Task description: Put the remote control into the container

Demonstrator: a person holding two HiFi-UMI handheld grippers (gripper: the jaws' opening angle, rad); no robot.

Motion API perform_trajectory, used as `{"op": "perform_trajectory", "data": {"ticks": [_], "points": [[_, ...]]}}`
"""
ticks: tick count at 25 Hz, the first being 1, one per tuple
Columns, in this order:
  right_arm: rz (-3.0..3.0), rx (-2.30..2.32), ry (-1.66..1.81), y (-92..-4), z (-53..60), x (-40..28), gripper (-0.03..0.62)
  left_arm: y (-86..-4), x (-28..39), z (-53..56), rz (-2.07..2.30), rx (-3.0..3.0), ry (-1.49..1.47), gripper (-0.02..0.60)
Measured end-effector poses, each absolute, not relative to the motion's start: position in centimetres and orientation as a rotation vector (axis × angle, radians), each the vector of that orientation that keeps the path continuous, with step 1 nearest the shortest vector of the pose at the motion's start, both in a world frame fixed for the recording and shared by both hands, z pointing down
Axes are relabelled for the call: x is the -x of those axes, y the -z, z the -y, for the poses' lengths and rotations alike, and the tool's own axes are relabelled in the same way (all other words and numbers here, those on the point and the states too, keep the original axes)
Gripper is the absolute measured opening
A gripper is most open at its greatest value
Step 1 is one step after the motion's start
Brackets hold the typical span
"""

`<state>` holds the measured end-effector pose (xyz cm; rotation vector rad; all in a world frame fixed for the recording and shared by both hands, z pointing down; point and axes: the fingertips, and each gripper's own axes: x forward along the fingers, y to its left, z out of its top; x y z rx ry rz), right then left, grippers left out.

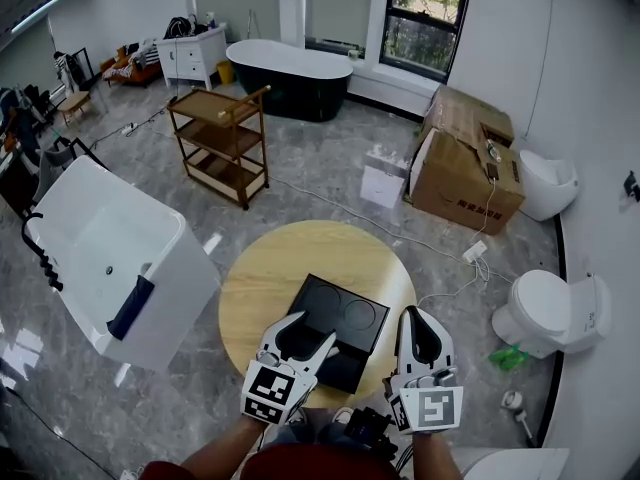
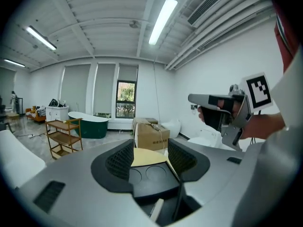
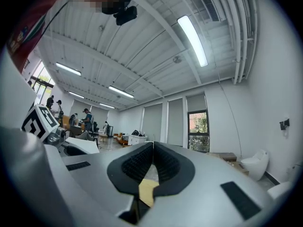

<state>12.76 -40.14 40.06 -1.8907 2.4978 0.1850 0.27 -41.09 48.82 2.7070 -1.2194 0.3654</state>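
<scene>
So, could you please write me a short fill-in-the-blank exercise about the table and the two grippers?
1. The black container lies on a ____ wooden table.
2. Its top has ____ round hollows.
3. The left gripper is ____ (open or shut).
4. The right gripper is ____ (open or shut).

Missing words: round; two; open; shut.

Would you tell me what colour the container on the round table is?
The container is black; the head view shows it best.
</scene>
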Motion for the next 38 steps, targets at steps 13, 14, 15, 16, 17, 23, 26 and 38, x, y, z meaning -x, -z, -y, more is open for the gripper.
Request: {"op": "perform_trajectory", "data": {"ticks": [13,14,15,16,17,23,26,38], "points": [[-2.506,1.844,-0.194,-38.2,38.8,-11.2,0.021,-39.8,1.6,40.3,1.429,-2.751,0.077,0.194],[-2.506,1.842,-0.195,-38.2,38.8,-11.2,0.021,-39.7,1.8,40.4,1.446,-2.741,0.093,0.172],[-2.506,1.839,-0.195,-38.1,38.8,-11.3,0.021,-39.6,1.9,40.4,1.461,-2.731,0.109,0.146],[-2.505,1.838,-0.195,-38.1,38.9,-11.3,0.021,-39.5,2.0,40.5,1.47,-2.726,0.122,0.114],[-2.504,1.836,-0.194,-38.0,38.9,-11.4,0.021,-39.4,2.0,40.4,1.477,-2.727,0.129,0.097],[-2.503,1.81,-0.204,-38.2,38.7,-10.9,0.021,-39.6,1.8,40.2,1.484,-2.743,0.127,0.015],[-2.506,1.805,-0.228,-38.2,38.6,-10.6,0.021,-39.9,1.7,40.3,1.494,-2.744,0.138,0.015],[-2.499,1.808,-0.221,-38.6,39.5,-9.9,0.021,-40.9,1.8,41.3,1.568,-2.738,0.119,0.015]]}}
